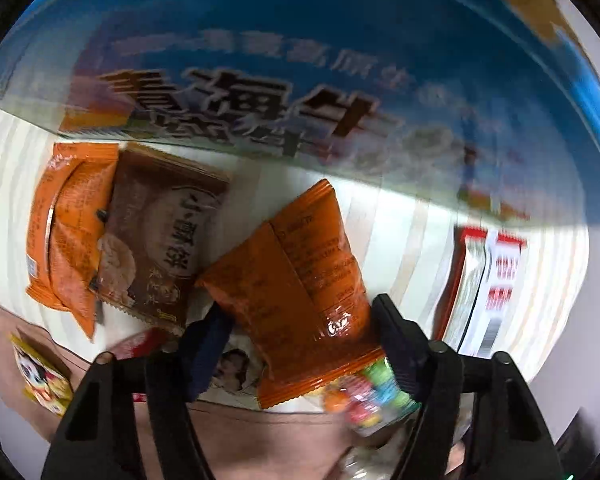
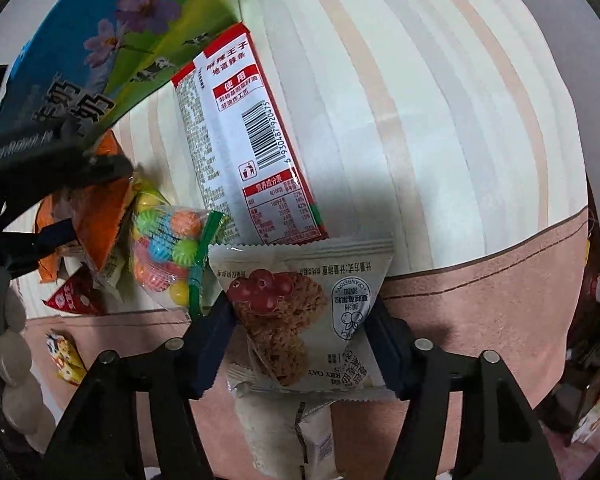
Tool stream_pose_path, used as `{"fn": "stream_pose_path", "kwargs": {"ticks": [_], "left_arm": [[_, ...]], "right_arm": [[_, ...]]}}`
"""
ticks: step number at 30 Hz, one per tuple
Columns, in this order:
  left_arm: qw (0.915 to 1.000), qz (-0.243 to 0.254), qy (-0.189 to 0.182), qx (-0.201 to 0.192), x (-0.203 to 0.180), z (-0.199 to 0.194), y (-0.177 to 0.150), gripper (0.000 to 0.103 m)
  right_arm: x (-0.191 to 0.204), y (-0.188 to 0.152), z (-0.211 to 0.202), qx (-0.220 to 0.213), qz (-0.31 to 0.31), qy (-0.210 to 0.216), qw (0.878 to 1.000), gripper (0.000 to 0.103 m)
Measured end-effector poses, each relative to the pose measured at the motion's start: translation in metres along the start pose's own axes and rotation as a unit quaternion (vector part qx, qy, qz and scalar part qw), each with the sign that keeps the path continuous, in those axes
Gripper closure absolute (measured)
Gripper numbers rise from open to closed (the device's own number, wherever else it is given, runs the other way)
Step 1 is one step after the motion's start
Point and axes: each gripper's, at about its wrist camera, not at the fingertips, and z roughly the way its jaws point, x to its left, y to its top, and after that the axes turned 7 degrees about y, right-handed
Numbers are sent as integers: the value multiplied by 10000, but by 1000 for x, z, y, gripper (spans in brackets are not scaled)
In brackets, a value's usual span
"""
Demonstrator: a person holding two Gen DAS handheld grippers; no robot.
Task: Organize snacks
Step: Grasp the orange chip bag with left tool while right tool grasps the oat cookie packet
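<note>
My left gripper point(image 1: 300, 344) is shut on an orange snack packet point(image 1: 296, 280), held above the striped cloth point(image 1: 404, 248); it also shows in the right wrist view point(image 2: 100, 228). Beyond it lie another orange packet point(image 1: 68, 232) and a brown pastry packet point(image 1: 160, 236), both near the blue milk carton box point(image 1: 300, 60). My right gripper point(image 2: 300, 332) is shut on a white cranberry oat bar packet point(image 2: 300, 312). A red and white spicy strip packet point(image 2: 244, 140) lies just beyond it, and a bag of colourful candy balls point(image 2: 168, 252) lies to its left.
A second white packet point(image 2: 300, 432) lies under my right gripper. A small red packet point(image 2: 76, 296) and a yellow panda packet point(image 2: 66, 356) lie at the left. The cloth's pink border point(image 2: 480, 280) runs along the near edge.
</note>
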Motion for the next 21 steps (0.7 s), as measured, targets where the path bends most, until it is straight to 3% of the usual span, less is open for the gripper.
{"fn": "stream_pose_path", "kwargs": {"ticks": [6, 10, 17, 21], "left_arm": [[9952, 900, 384, 35, 20, 0, -44, 37], [9929, 1065, 514, 130, 39, 6, -65, 37], [9955, 817, 121, 465, 50, 36, -64, 33], [9975, 187, -279, 616, 65, 43, -54, 33]], "right_arm": [[5, -10, 6, 187, -92, 76, 9998, 39], [0, -11, 10, 238, 20, 165, 9996, 36], [-4, -16, 20, 276, 89, 127, 9995, 32], [-7, -24, 15, 264, 181, 163, 9994, 31]]}}
